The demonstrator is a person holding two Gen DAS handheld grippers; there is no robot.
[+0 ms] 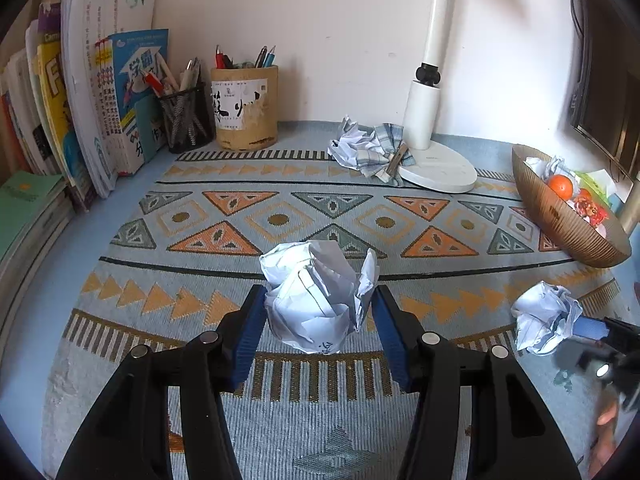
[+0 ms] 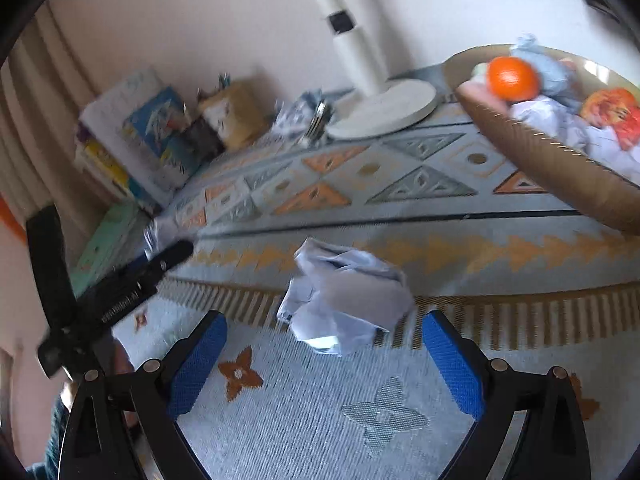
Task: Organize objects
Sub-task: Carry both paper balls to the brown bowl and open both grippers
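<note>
My left gripper (image 1: 320, 300) is shut on a crumpled white paper ball (image 1: 316, 296), its blue pads pressing both sides, above the patterned mat (image 1: 280, 216). A second paper ball (image 1: 546, 318) lies on the mat at the right, with my right gripper (image 1: 592, 330) just beside it. In the right wrist view that ball (image 2: 344, 300) lies just ahead of my right gripper (image 2: 324, 334), whose blue pads stand wide apart and empty. The brown basket (image 1: 560, 216) with an orange (image 1: 561, 185) and crumpled paper stands at the right; it also shows in the right wrist view (image 2: 560, 160).
A third paper ball (image 1: 348, 144) and a plaid cloth with a wooden clip (image 1: 388, 152) lie by the white lamp base (image 1: 440, 168). Two pen holders (image 1: 244, 108) and upright books (image 1: 100, 100) stand at the back left. A dark screen (image 1: 604, 80) hangs at right.
</note>
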